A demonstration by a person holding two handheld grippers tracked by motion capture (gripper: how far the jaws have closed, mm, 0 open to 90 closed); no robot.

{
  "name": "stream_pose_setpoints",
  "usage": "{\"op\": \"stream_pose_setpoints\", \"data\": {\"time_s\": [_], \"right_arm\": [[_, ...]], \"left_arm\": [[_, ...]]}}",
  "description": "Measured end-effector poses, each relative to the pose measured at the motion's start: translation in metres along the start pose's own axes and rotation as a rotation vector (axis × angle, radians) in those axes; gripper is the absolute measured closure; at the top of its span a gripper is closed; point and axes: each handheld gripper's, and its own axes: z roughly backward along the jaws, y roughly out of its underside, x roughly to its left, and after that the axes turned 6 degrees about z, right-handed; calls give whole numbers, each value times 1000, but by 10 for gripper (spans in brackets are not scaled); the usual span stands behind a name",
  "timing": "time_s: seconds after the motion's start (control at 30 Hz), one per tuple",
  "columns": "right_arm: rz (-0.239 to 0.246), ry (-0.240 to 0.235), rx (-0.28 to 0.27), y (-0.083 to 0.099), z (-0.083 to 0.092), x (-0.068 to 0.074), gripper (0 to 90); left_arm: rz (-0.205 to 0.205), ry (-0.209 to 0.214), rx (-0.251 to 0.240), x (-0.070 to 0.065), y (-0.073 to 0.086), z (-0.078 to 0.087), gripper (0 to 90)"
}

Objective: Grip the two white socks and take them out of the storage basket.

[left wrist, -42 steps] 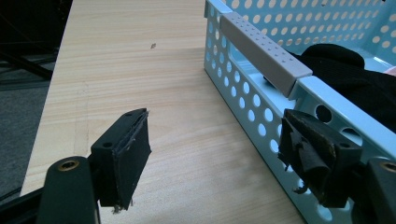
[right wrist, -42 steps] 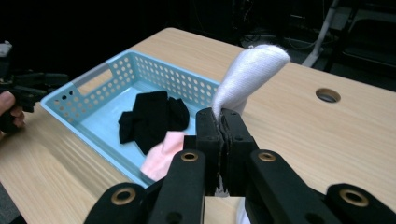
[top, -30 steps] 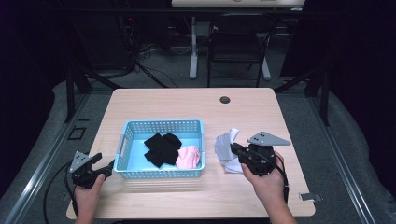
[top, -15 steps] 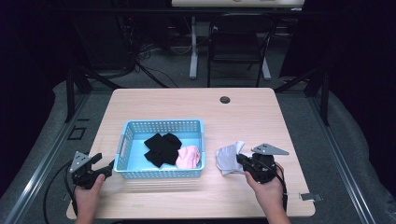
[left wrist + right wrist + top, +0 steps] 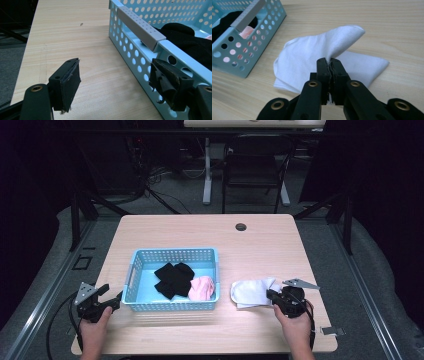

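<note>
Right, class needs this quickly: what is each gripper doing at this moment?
Left gripper: open, holding nothing, beside the blue basket.
Right gripper: shut on the white cloth.

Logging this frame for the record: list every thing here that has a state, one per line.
Left gripper: open, jaws astride the basket's near wall.
Right gripper: shut on white cloth.
White cloth: on the table, one edge pinched and lifted.
Blue basket: upright, holding cloths.
Black cloth: crumpled in basket.
Pink cloth: bunched in basket.
</note>
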Motion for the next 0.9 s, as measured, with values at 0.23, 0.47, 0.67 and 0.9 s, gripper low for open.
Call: {"op": "stream_pose_setpoints", "data": {"time_s": [0.23,0.47,0.67,0.9], "right_arm": [[-7,29,-3,6,-3,-6,712],[-30,26,-52,8,1,-4,589],[-37,6,-82,11,7,2,577],[-26,-13,-77,18,8,14,559]], "left_arm": [[2,2,-1,0,0,0,245],[2,2,-1,0,0,0,245],[4,2,-3,0,0,0,245],[5,4,-1,0,-1,1,245]]}}
